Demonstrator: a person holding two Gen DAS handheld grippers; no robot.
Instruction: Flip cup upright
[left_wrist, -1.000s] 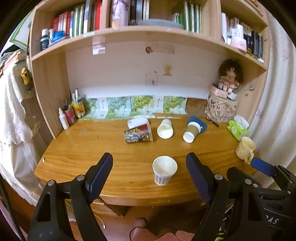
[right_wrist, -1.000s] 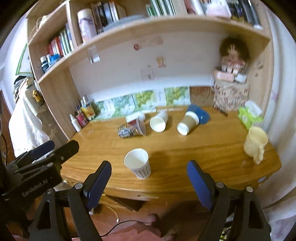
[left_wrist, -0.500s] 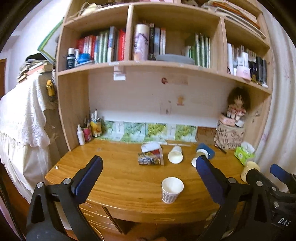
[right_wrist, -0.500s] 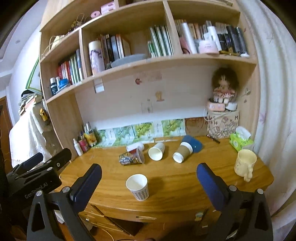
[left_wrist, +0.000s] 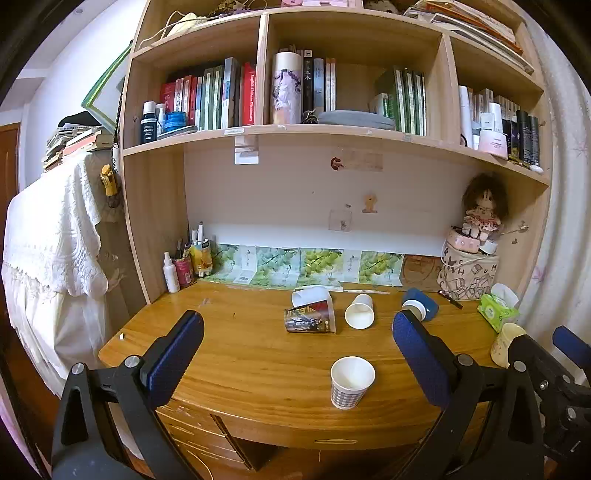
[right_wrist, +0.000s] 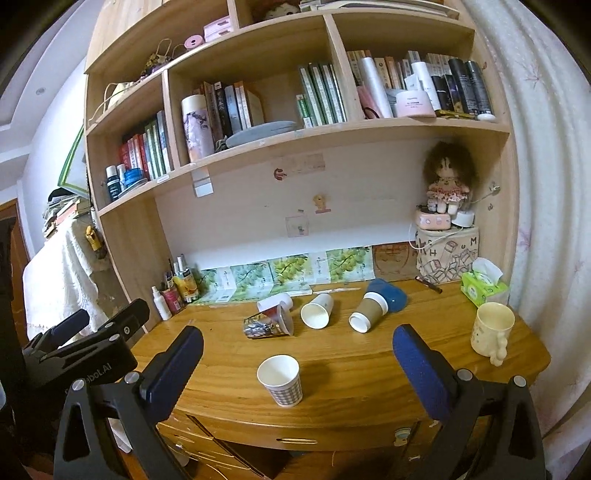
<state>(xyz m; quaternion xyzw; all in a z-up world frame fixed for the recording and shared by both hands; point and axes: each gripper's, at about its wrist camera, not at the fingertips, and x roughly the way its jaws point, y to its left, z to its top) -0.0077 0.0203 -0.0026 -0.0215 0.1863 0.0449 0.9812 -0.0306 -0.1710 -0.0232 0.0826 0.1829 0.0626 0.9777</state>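
A white checked paper cup (left_wrist: 351, 381) (right_wrist: 280, 380) stands upright near the desk's front edge. Behind it several cups lie on their sides: a printed cup (left_wrist: 309, 317) (right_wrist: 267, 325), a white paper cup (left_wrist: 360, 312) (right_wrist: 317, 311), and a brown cup with a white rim (left_wrist: 413, 308) (right_wrist: 367, 313) against a blue cup (right_wrist: 388, 295). My left gripper (left_wrist: 295, 354) is open and empty, back from the desk. My right gripper (right_wrist: 295, 354) is open and empty, also back from the desk.
A cream mug (right_wrist: 493, 330) stands upright at the desk's right edge, a green tissue pack (right_wrist: 482, 284) behind it. Bottles and pens (left_wrist: 186, 260) stand at the back left. A patterned box with a doll (right_wrist: 445, 251) sits back right. Bookshelves (left_wrist: 295, 129) hang overhead.
Both grippers have pulled back and risen away from the desk, so the cups look smaller and the shelves fill more of the view. The cups have not moved.
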